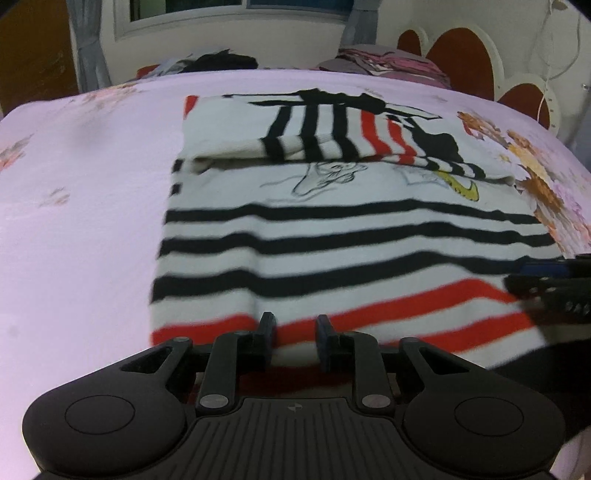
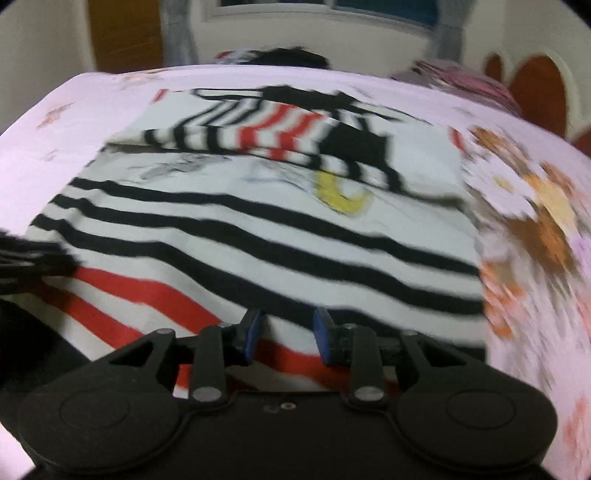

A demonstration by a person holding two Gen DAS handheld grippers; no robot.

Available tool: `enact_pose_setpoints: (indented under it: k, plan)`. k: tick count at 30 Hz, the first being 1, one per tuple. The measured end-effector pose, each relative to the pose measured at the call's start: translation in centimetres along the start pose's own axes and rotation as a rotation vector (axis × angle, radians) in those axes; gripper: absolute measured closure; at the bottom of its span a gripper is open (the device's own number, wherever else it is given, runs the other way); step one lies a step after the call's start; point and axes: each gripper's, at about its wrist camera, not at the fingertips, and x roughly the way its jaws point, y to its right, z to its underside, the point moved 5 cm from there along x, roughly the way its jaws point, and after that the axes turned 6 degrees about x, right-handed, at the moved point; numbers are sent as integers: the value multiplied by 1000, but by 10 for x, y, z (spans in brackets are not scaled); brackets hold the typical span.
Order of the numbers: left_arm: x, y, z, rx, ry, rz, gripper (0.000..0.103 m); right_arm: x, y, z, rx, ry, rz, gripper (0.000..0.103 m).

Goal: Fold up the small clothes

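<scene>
Plainly, the task's thing is a striped sweater (image 1: 332,236) lying flat on the bed's pink sheet (image 1: 74,221). It fills the middle of the left wrist view from about 9 o'clock to 3 o'clock. Its sleeves (image 1: 325,133) are folded across the chest toward 12 o'clock, over a line-drawn cartoon print (image 1: 328,177) with a yellow patch (image 1: 467,190) at 2 o'clock. Black bands run across the body, and red bands lie nearest the hem at 6 o'clock.

The left claw (image 1: 295,328) sits at 6 o'clock on that hem. Its jaws are drawn in to a narrow gap, and a pinch of red-and-white fabric is caught between the pads. The cloth just beneath it lies in shadow. At 3 o'clock in the same view, the dark frame of the right claw (image 1: 554,288) comes in over the sweater's right edge.

From the right wrist the picture is blurred. The sweater (image 2: 258,236) spreads from 9 o'clock past the centre, and the floral part of the sheet (image 2: 535,295) lies at 3 o'clock. The right claw (image 2: 288,328) is at 6 o'clock, also narrowly open, with its blue pads on either side of a fold of hem that it grips.

Beyond the bed at 12 o'clock are a dark heap of clothes (image 1: 221,61), a pinkish pile (image 1: 388,61) and a window frame (image 1: 221,14). A headboard (image 1: 461,62) with brown rounded panels is at 1 o'clock.
</scene>
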Motion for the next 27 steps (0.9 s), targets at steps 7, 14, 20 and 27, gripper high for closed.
enact_pose_setpoints:
  k: [7, 14, 20, 27]
  plan:
    - [-21, 5, 12, -15, -3, 20, 79, -27, -12, 22, 17, 12, -24, 72]
    - [-36, -10, 39, -21, -10, 11, 79, -43, 9, 50, 37, -3, 66, 71]
    - [-65, -31, 52, -101, 10, -3, 79, -74, 20, 69, 90, 11, 95, 55]
    - [-68, -46, 73, -176, -52, 63, 78, -87, 37, 88, 163, -9, 135, 52]
